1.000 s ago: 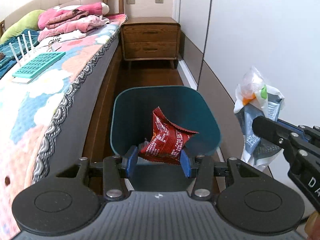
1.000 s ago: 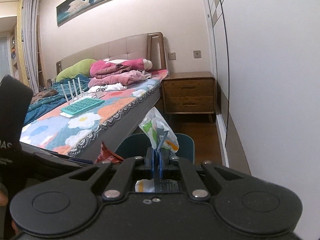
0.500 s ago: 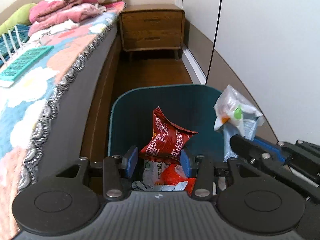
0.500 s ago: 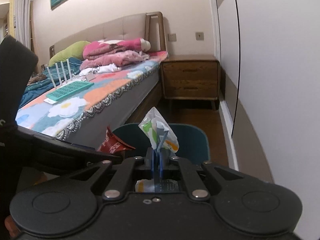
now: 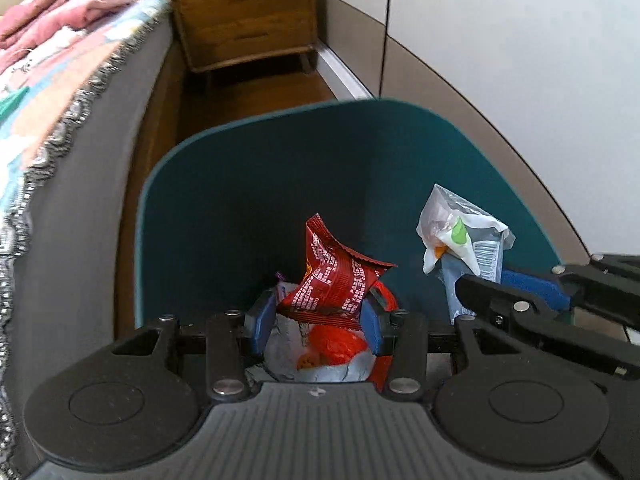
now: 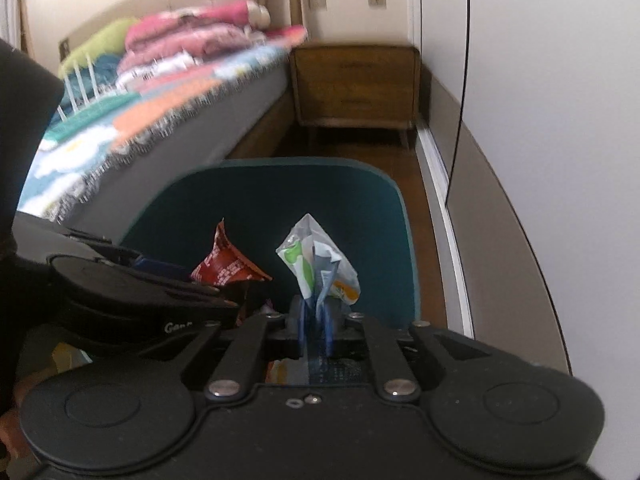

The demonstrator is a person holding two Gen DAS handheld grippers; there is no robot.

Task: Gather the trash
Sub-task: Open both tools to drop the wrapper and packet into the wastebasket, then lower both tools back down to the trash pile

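Hovering over the bin point(image 5: 224, 184), left gripper point(image 5: 318, 322) clamps red wrapper point(image 5: 336, 276), right gripper point(image 6: 316, 324) seemingly loosening on its pale wrapper point(image 6: 316, 264).

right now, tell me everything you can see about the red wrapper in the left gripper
The red wrapper is a crumpled, glossy foil-like snack packet with small white print and a crimped edge. It is pinched at its lower part between the blue pads of the left gripper, its top sticking up. It hangs over the open teal bin, above other trash lying inside, and touches nothing but the pads as far as shows.
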